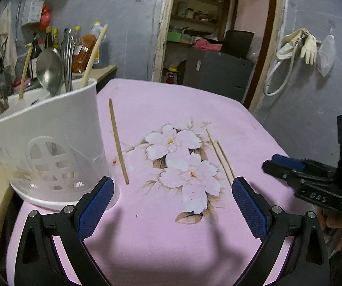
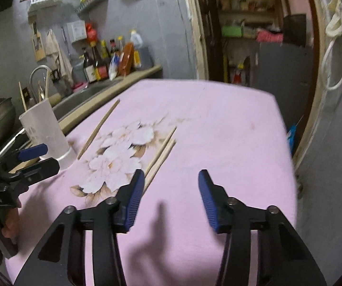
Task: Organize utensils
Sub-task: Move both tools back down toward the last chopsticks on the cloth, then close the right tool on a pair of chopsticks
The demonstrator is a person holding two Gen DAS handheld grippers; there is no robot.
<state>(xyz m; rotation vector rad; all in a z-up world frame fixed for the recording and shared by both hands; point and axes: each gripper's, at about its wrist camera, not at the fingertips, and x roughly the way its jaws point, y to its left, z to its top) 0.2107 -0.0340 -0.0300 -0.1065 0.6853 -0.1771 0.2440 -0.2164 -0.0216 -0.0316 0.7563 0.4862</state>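
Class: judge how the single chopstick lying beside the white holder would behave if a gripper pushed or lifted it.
The chopstick looks thin, straight and wooden: probably stiff and light. Lying flat on the soft cloth, it may roll or slide when nudged sideways.

I'm looking at my left claw [image 1: 173,205]: black angular arms, silver round screws at the joints, blue ribbed pads [image 1: 97,205] lining the fingers. My right claw [image 2: 171,200] is showing the same black frame and blue pads [image 2: 206,197]. From the left camera, its black body is carrying pale lettering, and a green light is glowing.
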